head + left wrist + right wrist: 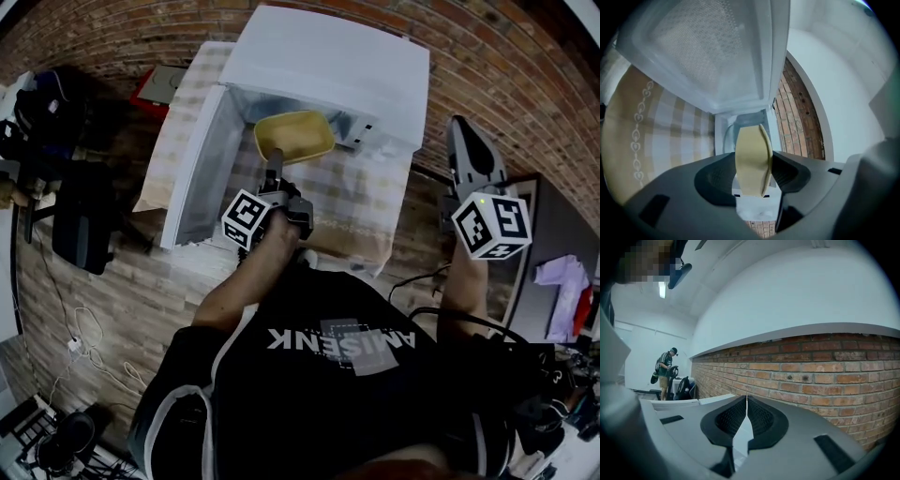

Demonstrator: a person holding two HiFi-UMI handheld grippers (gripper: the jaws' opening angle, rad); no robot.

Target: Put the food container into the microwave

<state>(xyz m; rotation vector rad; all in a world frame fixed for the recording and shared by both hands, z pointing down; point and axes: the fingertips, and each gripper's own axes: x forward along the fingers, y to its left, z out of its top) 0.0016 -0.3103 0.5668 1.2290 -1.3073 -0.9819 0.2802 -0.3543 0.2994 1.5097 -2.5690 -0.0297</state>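
At the left of the head view, the checked tablecloth [184, 122] covers the table under the white microwave [328, 66]. The microwave door [199, 164] is swung open toward the left of the frame. Just right of the door, at upper centre, you have the yellow food container [293, 137] at the microwave's open front. Whether its far edge is already inside cannot be told from here.

Your left gripper [277, 157] reaches up from below the container, with its marker cube [247, 218] near your hand. In the left gripper view the two dark pads of this gripper [753, 174] press on the container [752, 159] from both sides. It shows edge-on between them, standing upright in the frame. The open door [708, 51] fills the top of that view, the tablecloth [656, 131] lies at the left, and a strip of brick wall [799, 122] runs down the right.

Further right in the head view, your right gripper [459, 129] is well apart from the microwave, in front of the brick wall [525, 84], and its cube [491, 225] faces the camera. In the right gripper view its jaws [746, 416] are closed together with nothing between them. The brick wall [811, 376] runs behind them, and a person [665, 369] stands far off at the left.
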